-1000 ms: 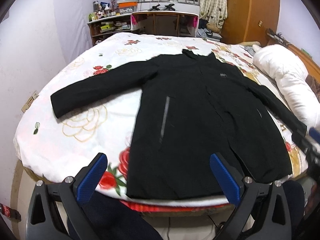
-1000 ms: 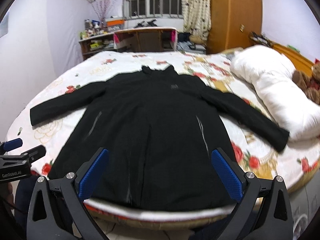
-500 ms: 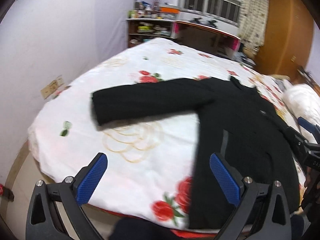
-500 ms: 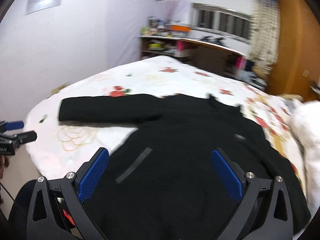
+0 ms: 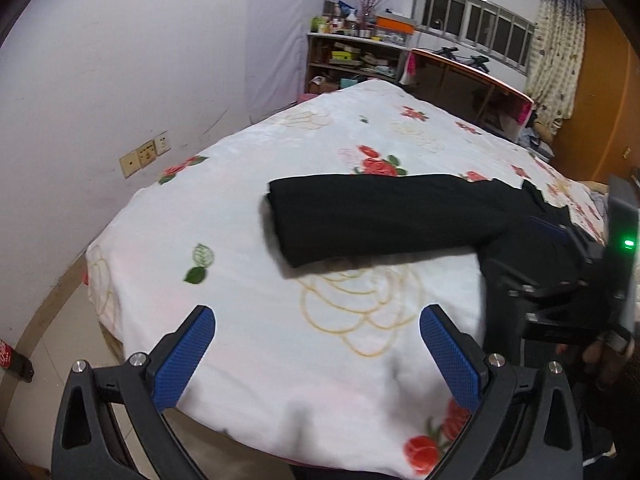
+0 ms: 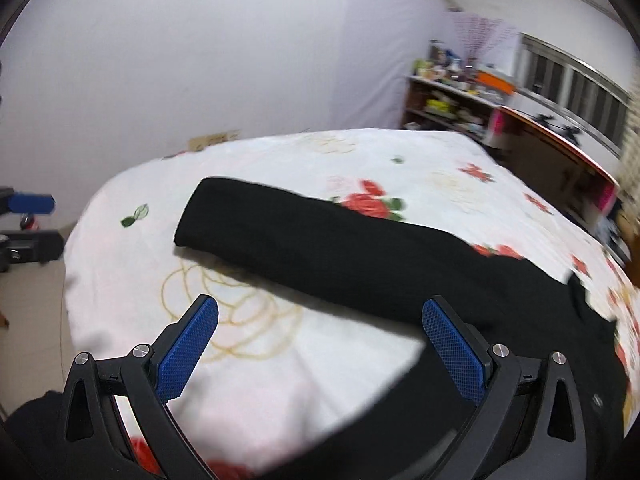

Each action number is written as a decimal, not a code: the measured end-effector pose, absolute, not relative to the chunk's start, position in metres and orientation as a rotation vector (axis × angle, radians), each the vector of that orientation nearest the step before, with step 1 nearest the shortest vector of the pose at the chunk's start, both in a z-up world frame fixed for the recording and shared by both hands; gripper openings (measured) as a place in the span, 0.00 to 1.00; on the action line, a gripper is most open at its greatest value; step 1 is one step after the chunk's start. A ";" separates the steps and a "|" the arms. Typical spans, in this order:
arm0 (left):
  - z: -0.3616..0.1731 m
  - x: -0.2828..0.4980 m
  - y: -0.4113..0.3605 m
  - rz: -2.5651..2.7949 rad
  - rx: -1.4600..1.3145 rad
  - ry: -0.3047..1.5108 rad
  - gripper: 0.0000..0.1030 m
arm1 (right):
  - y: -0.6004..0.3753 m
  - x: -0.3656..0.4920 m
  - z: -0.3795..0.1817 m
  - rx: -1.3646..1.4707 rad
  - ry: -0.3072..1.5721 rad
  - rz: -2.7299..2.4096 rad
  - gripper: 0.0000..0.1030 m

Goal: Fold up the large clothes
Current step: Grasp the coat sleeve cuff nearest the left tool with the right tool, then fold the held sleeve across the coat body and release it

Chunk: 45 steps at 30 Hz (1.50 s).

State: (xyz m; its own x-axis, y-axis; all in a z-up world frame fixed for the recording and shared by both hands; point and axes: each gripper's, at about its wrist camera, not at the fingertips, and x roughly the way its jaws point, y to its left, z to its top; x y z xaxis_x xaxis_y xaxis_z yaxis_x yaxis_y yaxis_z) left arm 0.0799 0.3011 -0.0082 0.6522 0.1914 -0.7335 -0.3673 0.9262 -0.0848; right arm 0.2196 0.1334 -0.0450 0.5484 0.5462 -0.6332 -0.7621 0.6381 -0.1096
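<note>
Black coat (image 5: 384,216), one; two empty, spread grippers.

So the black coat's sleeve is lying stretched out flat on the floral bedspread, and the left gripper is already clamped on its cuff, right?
Not quite. The sleeve does lie stretched out flat on the floral bedspread, but the left gripper is open and short of the cuff, with bare bedspread between its blue pads. The left wrist view shows this.

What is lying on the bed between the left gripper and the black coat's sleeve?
Nothing visible. Between the open left gripper and the sleeve of the black coat lies only bare floral bedspread. The right gripper, also open, has the same clear path.
</note>
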 end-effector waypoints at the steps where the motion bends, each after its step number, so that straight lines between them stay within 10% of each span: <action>1: -0.010 0.080 0.307 0.330 -0.242 0.798 1.00 | 0.147 0.223 -0.051 -0.408 0.605 0.824 0.99; 23: -0.044 0.085 0.364 0.418 -0.339 0.809 1.00 | 0.313 0.215 -0.135 -0.705 0.465 0.940 0.99; 27: -0.046 0.089 0.364 0.419 -0.344 0.812 1.00 | 0.319 0.217 -0.134 -0.699 0.454 0.931 0.52; 32: -0.048 0.104 0.362 0.432 -0.318 0.819 1.00 | 0.308 0.234 -0.115 -0.563 0.505 0.952 0.27; 45: -0.031 0.180 0.322 0.303 -0.265 0.782 1.00 | 0.217 0.305 -0.027 -0.144 0.592 0.844 0.22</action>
